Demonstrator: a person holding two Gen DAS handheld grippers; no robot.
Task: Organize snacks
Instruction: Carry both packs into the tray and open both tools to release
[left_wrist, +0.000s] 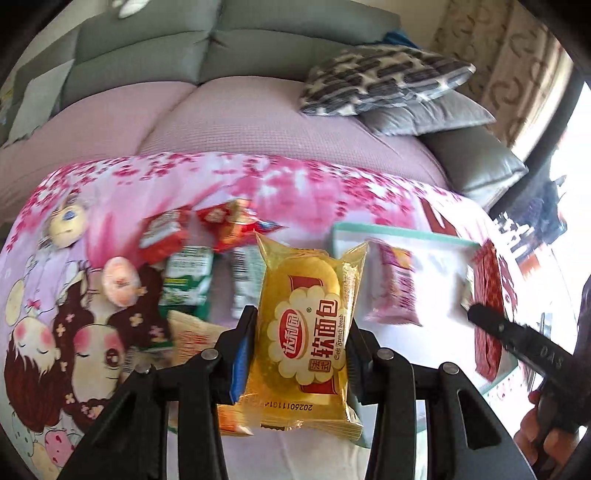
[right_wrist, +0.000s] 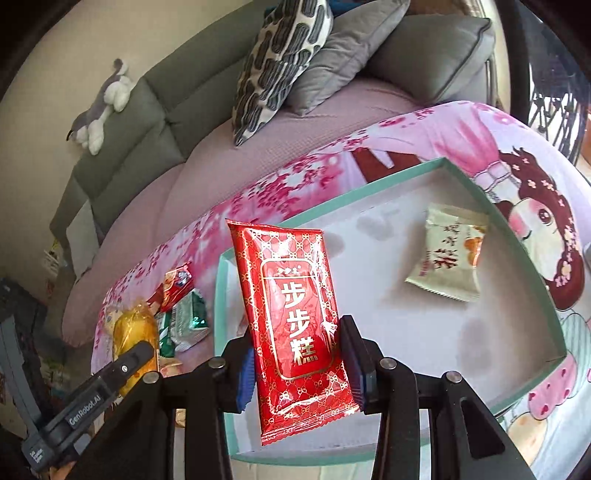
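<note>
With the left gripper (left_wrist: 301, 350) clamped on the yellow bread packet (left_wrist: 308, 332) and the right gripper (right_wrist: 299, 363) on the red cake packet (right_wrist: 295, 325), each is best lowered flat inside the teal-rimmed tray (right_wrist: 517, 236), clear of the pale packet (right_wrist: 448, 254) near its far corner.

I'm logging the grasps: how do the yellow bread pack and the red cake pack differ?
The yellow bread pack is see-through, showing a round bun; the red cake pack is opaque foil with a gold pattern. The bread pack looks puffy, the cake pack flat and long. The left gripper holds the bread, the right gripper the cake. Both stand upright between fingers.
</note>
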